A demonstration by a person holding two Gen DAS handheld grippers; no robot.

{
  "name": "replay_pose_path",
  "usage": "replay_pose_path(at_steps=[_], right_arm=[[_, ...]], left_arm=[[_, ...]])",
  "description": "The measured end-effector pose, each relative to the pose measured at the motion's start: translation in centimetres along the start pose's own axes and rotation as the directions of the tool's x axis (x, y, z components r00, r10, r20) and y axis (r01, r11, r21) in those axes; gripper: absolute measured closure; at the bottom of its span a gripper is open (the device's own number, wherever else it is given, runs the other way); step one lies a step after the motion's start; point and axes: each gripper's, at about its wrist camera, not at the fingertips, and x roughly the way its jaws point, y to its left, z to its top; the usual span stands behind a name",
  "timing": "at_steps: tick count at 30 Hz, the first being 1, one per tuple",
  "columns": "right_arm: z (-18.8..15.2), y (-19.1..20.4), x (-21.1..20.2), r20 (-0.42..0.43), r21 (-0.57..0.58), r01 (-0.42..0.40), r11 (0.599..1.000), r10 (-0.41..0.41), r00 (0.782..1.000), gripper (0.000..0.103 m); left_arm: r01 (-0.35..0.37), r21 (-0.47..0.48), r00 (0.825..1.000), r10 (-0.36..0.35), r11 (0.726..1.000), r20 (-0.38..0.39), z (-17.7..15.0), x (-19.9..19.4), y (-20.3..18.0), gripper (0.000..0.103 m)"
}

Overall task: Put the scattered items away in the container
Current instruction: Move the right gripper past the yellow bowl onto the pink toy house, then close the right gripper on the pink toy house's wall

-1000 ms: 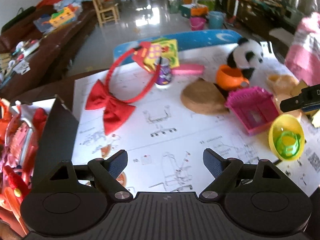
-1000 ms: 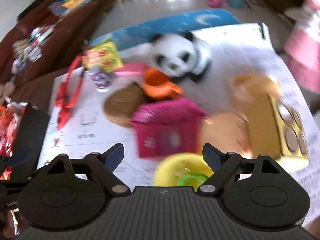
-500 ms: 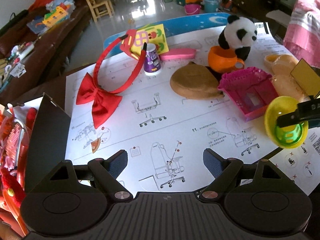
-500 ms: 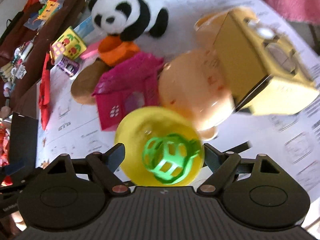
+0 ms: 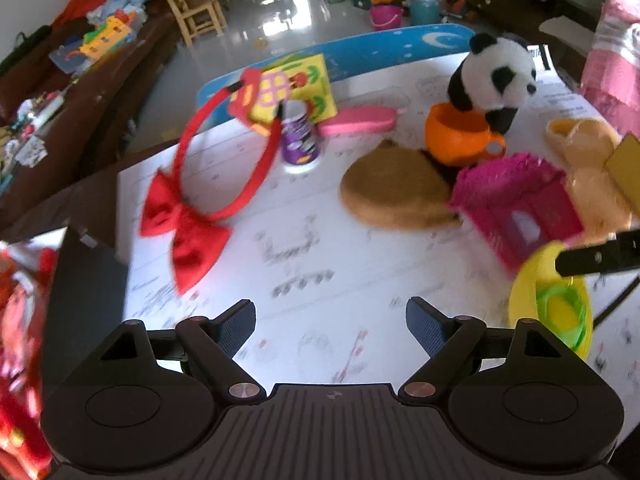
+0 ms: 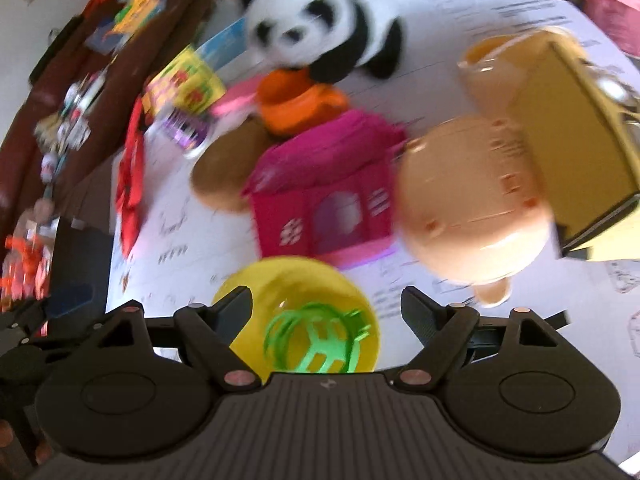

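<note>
Toys lie scattered on a white paper sheet (image 5: 320, 264): a red bow headband (image 5: 188, 216), a purple cup (image 5: 300, 140), a brown hat (image 5: 392, 192), an orange cup (image 5: 460, 136), a panda (image 5: 496, 76), a pink toy house (image 5: 520, 208), a peach pot (image 6: 476, 208). My left gripper (image 5: 331, 326) is open and empty over the sheet. My right gripper (image 6: 326, 308) is open, its jaws on either side of a yellow bowl (image 6: 304, 280) holding a green cage ball (image 6: 316, 340). The dark container (image 5: 80, 300) with red toys sits at the left.
A yellow box (image 6: 580, 140) stands right of the peach pot. A yellow picture card (image 5: 296, 88) and a pink flat piece (image 5: 360, 120) lie at the back. A blue board (image 5: 360, 52) lines the far edge. Sofa and floor clutter lie beyond.
My right gripper has come down closer around the yellow bowl, which now sits between its jaws. My left gripper has shifted slightly nearer the table. Both stay open.
</note>
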Motion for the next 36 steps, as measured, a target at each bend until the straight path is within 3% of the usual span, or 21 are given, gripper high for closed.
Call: replay_pose_path(at_steps=[2, 5, 10, 14, 15, 16, 19, 23, 29, 36], right_arm=[[0.4, -0.8, -0.2, 0.016, 0.032, 0.004, 0.999, -0.004, 1.000, 0.036], [0.9, -1.4, -0.2, 0.041, 0.061, 0.008, 0.998, -0.010, 0.999, 0.048], [1.3, -1.5, 0.6, 0.052, 0.062, 0.010, 0.998, -0.014, 0.999, 0.055], [1.7, -1.3, 1.3, 0.044, 0.060, 0.011, 0.998, -0.014, 0.999, 0.056], [1.6, -1.2, 1.4, 0.044, 0.054, 0.014, 0.998, -0.016, 0.999, 0.055], [1.6, -1.1, 1.5, 0.043, 0.048, 0.017, 0.999, -0.019, 0.999, 0.055], [1.6, -0.9, 1.7, 0.037, 0.044, 0.017, 0.999, -0.019, 0.999, 0.055], [1.6, -0.4, 1.7, 0.028, 0.028, 0.003, 1.000, -0.004, 1.000, 0.054], [1.8, 0.9, 1.8, 0.027, 0.000, -0.016, 1.000, 0.016, 1.000, 0.051], [1.9, 5.2, 2.7, 0.015, -0.113, -0.022, 0.993, 0.024, 1.000, 0.051]], left_arm=[[0.045, -0.004, 0.999, -0.045, 0.999, 0.002, 1.5, 0.9, -0.8, 0.018], [0.129, -0.014, 0.992, -0.129, 0.992, 0.003, 3.3, 2.1, -2.2, 0.019], [0.154, 0.000, 0.988, -0.154, 0.988, -0.030, 4.5, 4.7, -4.9, 0.024], [0.158, -0.009, 0.985, -0.158, 0.987, -0.073, 4.9, 6.9, -6.2, 0.028], [0.161, -0.008, 0.984, -0.162, 0.987, -0.080, 5.0, 7.2, -6.4, 0.035], [0.171, -0.002, 0.982, -0.170, 0.985, -0.085, 5.0, 7.5, -6.8, 0.060], [0.176, 0.033, 0.982, -0.173, 0.984, -0.079, 4.8, 7.4, -7.5, 0.084], [0.059, 0.131, 0.997, -0.053, 0.990, -0.050, 3.6, 6.8, -7.4, 0.087], [0.080, 0.059, 0.994, -0.075, 0.995, -0.082, 1.6, 6.1, -3.0, 0.087], [0.107, -0.050, 0.987, -0.112, 0.993, -0.115, -1.2, 4.8, 1.2, 0.083]])
